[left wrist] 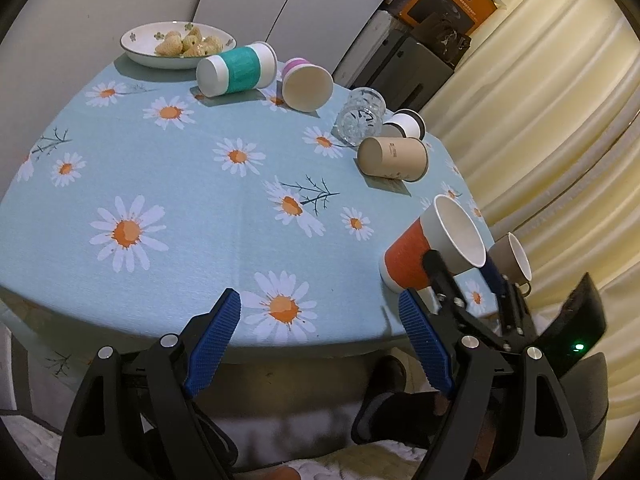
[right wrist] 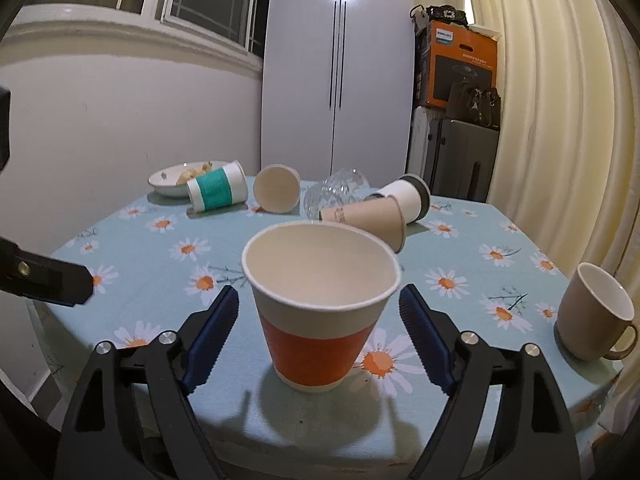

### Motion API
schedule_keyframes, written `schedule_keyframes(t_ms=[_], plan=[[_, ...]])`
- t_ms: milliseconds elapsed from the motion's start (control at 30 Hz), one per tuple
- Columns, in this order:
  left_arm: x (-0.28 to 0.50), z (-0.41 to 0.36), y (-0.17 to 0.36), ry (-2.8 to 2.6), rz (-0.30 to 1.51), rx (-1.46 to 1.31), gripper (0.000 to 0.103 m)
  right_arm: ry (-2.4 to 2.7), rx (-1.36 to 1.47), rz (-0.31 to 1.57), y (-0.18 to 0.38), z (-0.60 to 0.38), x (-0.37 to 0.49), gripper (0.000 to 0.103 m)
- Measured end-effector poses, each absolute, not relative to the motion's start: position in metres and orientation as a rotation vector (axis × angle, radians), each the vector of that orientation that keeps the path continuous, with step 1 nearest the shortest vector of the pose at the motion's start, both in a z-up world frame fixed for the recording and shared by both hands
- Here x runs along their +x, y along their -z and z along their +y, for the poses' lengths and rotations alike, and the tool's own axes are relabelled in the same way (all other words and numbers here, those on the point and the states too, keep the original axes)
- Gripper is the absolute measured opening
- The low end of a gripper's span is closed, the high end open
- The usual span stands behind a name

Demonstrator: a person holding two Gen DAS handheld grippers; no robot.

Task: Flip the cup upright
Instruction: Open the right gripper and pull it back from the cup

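An orange and white paper cup (right wrist: 318,316) stands upright on the daisy tablecloth near the table's front edge. My right gripper (right wrist: 318,312) is open, with a finger on each side of the cup and a gap on both sides. In the left wrist view the same cup (left wrist: 434,246) is at the right with the right gripper's fingers (left wrist: 440,276) beside it. My left gripper (left wrist: 320,316) is open and empty over the front edge of the table.
Several cups lie on their sides at the back: a teal-banded cup (right wrist: 218,187), a pink-banded cup (left wrist: 306,84), a glass (right wrist: 334,194), a brown paper cup (right wrist: 366,218) and a white cup (right wrist: 408,196). A beige mug (right wrist: 594,314) stands upright at right. A bowl of snacks (left wrist: 176,44) sits at back left.
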State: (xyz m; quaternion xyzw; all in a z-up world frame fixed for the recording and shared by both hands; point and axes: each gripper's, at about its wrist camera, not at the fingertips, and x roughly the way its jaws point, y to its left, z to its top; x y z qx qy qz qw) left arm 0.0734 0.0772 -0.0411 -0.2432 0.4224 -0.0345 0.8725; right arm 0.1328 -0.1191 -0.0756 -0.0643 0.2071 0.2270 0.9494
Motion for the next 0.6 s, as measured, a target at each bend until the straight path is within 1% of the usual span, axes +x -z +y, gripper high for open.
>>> schedule_keyframes(t_ms=[167,233,467,533,600], plan=[[0.069,0.079,0.036,0.059,0.852,-0.495,0.079,-0.468,-0.102,0.412,0.057,-0.139,0.119,0.09],[0.066,0.079,0.032,0.058,0.831,-0.484,0.079,-0.485,-0.073,0.421,0.05,-0.147,0.113,0.095],[0.054,0.064,0.017,0.055,0.749,-0.387,0.079,-0.532,-0.02,0.393,0.013,-0.175,0.086,0.095],[0.05,0.06,0.013,0.047,0.721,-0.361,0.079,-0.545,-0.014,0.386,0.003,-0.185,0.078,0.098],[0.045,0.054,0.01,0.056,0.698,-0.356,0.08,-0.566,-0.025,0.379,-0.006,-0.194,0.071,0.098]])
